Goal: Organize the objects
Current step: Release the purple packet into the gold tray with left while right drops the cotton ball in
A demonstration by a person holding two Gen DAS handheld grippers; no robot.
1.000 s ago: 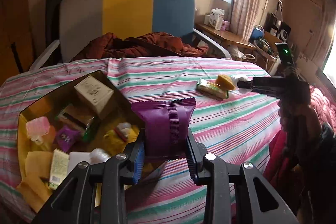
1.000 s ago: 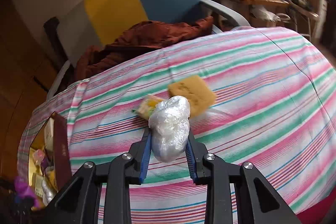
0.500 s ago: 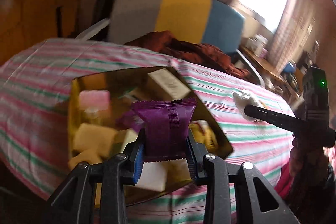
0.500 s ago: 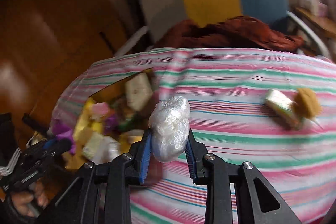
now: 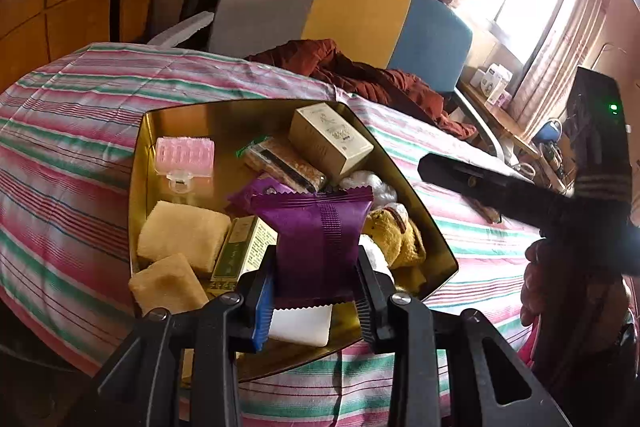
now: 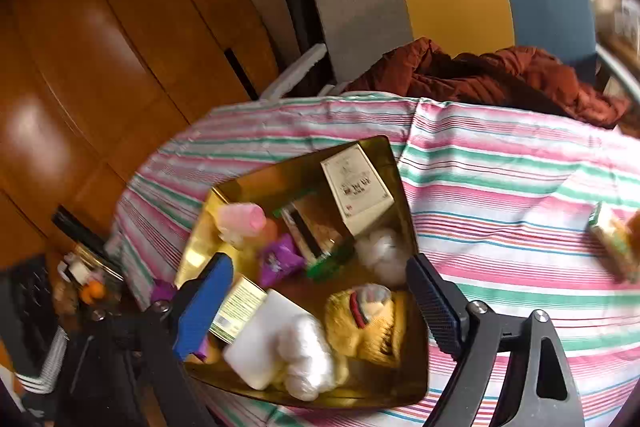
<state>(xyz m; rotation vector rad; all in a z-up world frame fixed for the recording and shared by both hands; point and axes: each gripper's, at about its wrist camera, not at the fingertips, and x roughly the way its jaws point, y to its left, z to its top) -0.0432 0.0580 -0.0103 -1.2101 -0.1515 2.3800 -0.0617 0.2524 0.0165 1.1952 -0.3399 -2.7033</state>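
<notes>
Two grippers hang over the gold tray [image 5: 416, 203], which sits on the striped bed [image 5: 80, 163]. The left gripper [image 5: 316, 291] is clamped on the purple packet [image 5: 320, 247], right above the full tray. The right gripper [image 6: 316, 303] has its fingers wide apart and holds nothing; a white plastic ball [image 6: 304, 359] lies in the tray below it. To do this well, lower the packet to a free spot near the white block [image 5: 300, 323], then let go softly so nothing spills out.

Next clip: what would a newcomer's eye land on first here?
The purple packet clamped in the left gripper, poised above the crowded gold tray on the striped tablecloth. Next, the right gripper, jaws wide open over the same tray, a white plastic bundle lying below it.
</notes>
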